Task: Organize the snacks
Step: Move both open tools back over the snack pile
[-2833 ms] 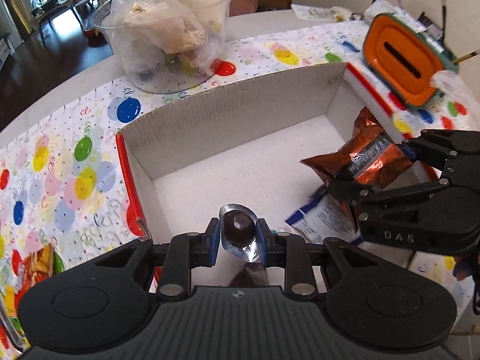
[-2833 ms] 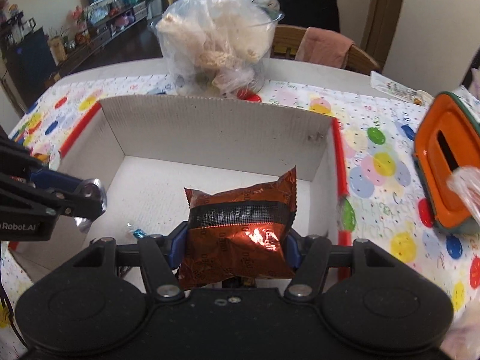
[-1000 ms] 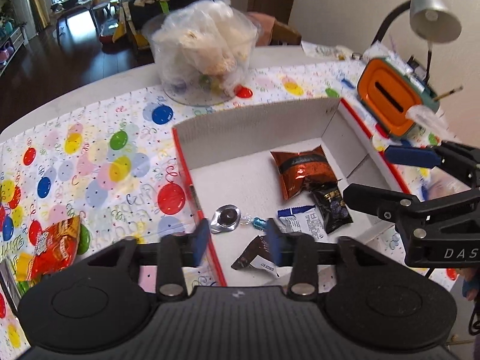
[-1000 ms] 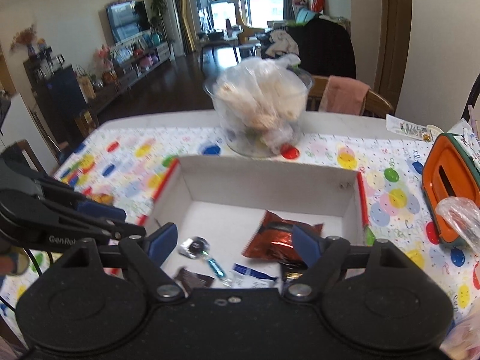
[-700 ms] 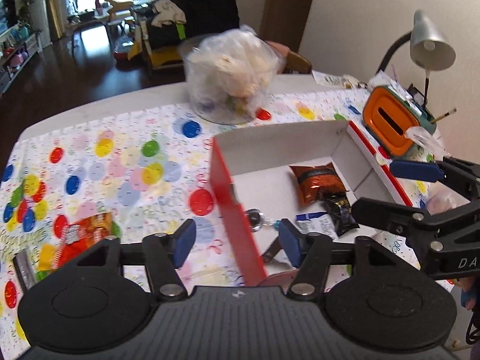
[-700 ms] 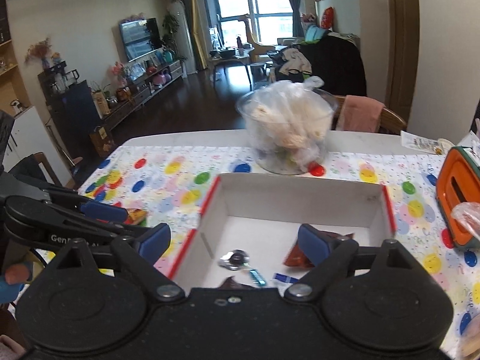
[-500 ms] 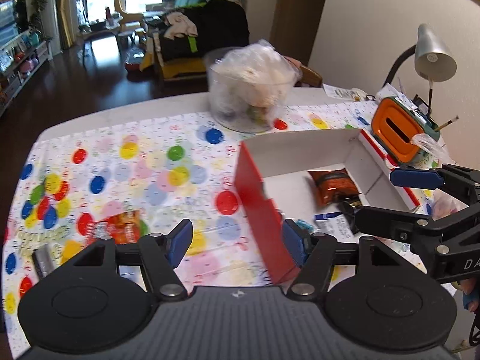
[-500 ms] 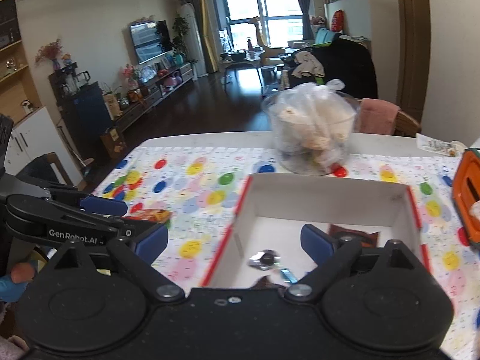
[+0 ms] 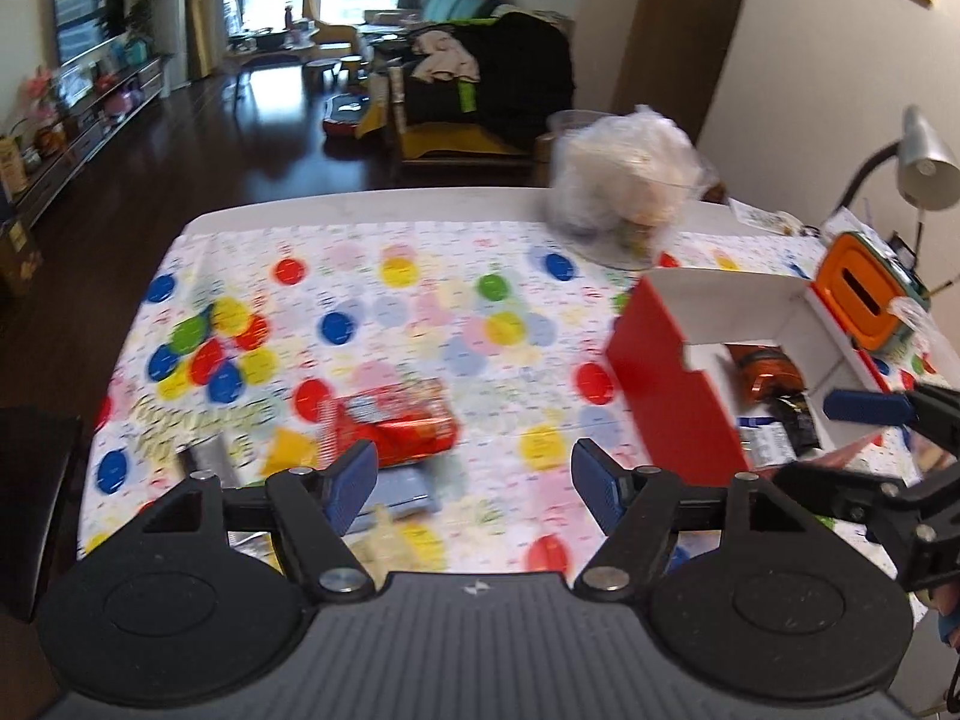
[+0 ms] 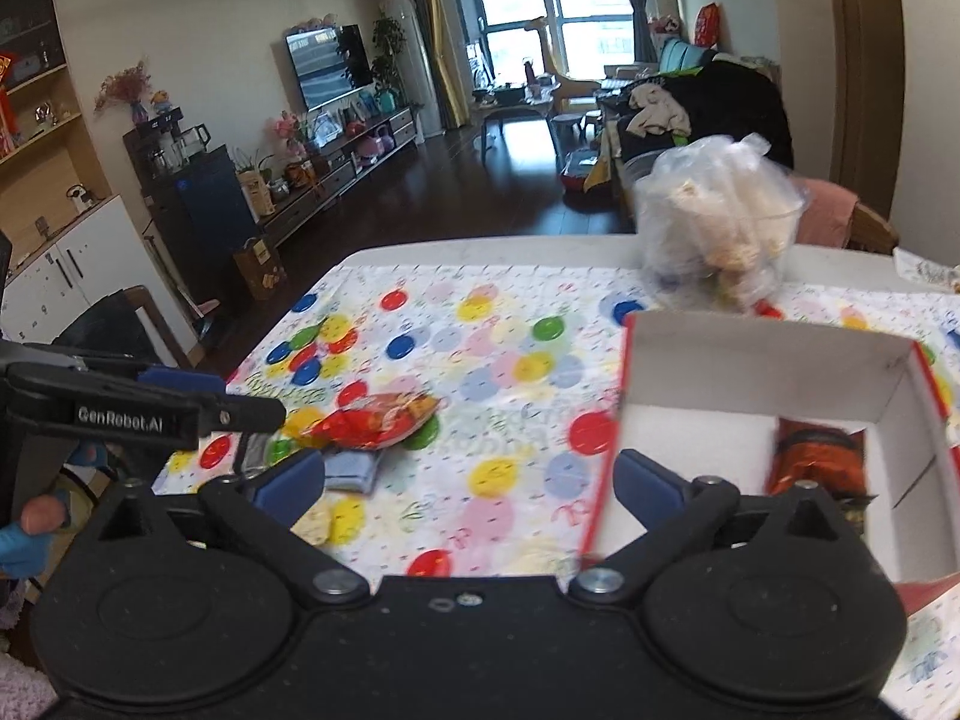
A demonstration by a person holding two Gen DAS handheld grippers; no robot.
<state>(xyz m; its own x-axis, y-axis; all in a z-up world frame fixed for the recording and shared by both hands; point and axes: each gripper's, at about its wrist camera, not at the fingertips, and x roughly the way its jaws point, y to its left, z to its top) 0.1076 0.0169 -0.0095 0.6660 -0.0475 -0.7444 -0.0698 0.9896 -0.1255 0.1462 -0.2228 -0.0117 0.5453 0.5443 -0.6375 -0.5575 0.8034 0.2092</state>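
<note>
A white cardboard box (image 9: 666, 354) with red outer walls stands at the right of the table; a copper-brown snack bag (image 9: 765, 372) and dark packets lie inside it. The same box (image 10: 768, 360) fills the right of the right wrist view. A red snack bag (image 9: 393, 423) lies on the balloon-print cloth left of the box, with a blue-grey packet (image 9: 402, 492) just in front of it. My left gripper (image 9: 474, 483) hovers above these, jaws opening, nothing between them. My right gripper (image 10: 468, 483) is also opening and empty, beside the box's left wall.
A clear bowl of bagged snacks (image 9: 624, 192) stands at the table's far side. An orange-lidded container (image 9: 864, 294) and a desk lamp (image 9: 924, 162) are at the far right. A gloved hand (image 10: 30, 534) holds the left gripper. A silver packet (image 9: 207, 459) lies at the cloth's near left.
Both grippers let go of their snacks into the box, pulled back and swung left across the table. Their jaws have spread wider. The red bag now sits just ahead of the left gripper.
</note>
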